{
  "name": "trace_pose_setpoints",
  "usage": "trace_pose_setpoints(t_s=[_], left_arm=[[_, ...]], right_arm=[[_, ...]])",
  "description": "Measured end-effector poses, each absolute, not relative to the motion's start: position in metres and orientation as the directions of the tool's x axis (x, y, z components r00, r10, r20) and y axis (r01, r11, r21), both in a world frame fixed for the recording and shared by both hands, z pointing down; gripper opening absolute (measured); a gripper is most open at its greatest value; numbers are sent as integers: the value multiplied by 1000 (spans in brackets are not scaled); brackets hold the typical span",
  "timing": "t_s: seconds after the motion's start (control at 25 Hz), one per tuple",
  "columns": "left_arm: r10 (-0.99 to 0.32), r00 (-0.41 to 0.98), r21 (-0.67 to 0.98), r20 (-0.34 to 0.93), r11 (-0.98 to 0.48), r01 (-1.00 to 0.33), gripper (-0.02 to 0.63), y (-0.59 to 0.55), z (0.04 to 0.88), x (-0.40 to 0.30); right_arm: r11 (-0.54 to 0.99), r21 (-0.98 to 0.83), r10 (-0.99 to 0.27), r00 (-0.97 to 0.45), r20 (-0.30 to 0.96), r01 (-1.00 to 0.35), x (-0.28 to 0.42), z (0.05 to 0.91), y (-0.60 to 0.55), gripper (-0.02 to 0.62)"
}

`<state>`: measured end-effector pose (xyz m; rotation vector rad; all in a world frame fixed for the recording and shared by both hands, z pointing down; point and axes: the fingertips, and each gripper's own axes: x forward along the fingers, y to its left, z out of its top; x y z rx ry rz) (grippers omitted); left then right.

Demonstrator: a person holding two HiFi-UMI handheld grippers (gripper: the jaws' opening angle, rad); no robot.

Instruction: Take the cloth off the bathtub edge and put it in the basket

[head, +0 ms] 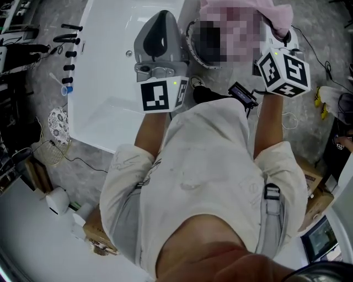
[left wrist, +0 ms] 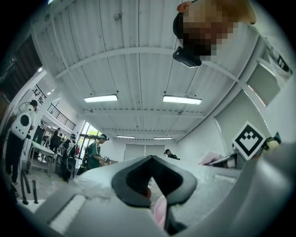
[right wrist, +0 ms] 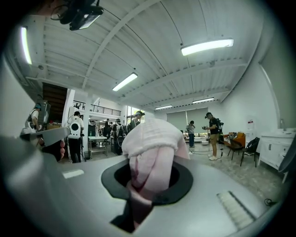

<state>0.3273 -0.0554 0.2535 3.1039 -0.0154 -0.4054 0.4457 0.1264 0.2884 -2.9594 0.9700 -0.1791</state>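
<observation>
My right gripper (head: 279, 32) is shut on the pink cloth (head: 278, 15), which is held up in the air at the top right of the head view. In the right gripper view the cloth (right wrist: 150, 139) bulges out above the jaws of the right gripper (right wrist: 149, 178) and hides the fingertips. My left gripper (head: 161, 19) is over the white bathtub (head: 110, 66), with its jaws together. In the left gripper view the left gripper (left wrist: 150, 159) points up at the ceiling with its tips meeting. A small pink patch shows low in the gap. A round dark-rimmed container (head: 191, 48) lies between the grippers, mostly hidden.
Several dark bottles (head: 69, 53) stand on the floor left of the tub. A wire basket (head: 52, 152) and a patterned bowl (head: 58, 124) sit at the tub's near left corner. Cardboard boxes (head: 315, 184) are at the right. People (right wrist: 213, 134) stand across the hall.
</observation>
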Motion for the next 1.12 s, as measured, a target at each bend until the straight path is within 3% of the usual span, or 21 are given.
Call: trace_pose_setpoints(t_s=[0.28,0.56,0.92,1.12], left_arm=[[-5,971,17,-239,-1000,-1,0,-49,260,332],[1,975,16,-221,-1000,5,0,-46,270,333],[-11,979,15,-201,-1000,-8,0,-48,277,333],[-20,981,14,-191,-1000,-17,0,-50,281,329]], right_arm=[[-805,-62,-590,786,184,-589,460,324,123,54],[-797,-106,-584,713,388,-595,475,425,109,54],[-804,-170,-493,481,725,-569,491,620,93,55],[-790,-192,-442,324,837,-582,476,709,98,55]])
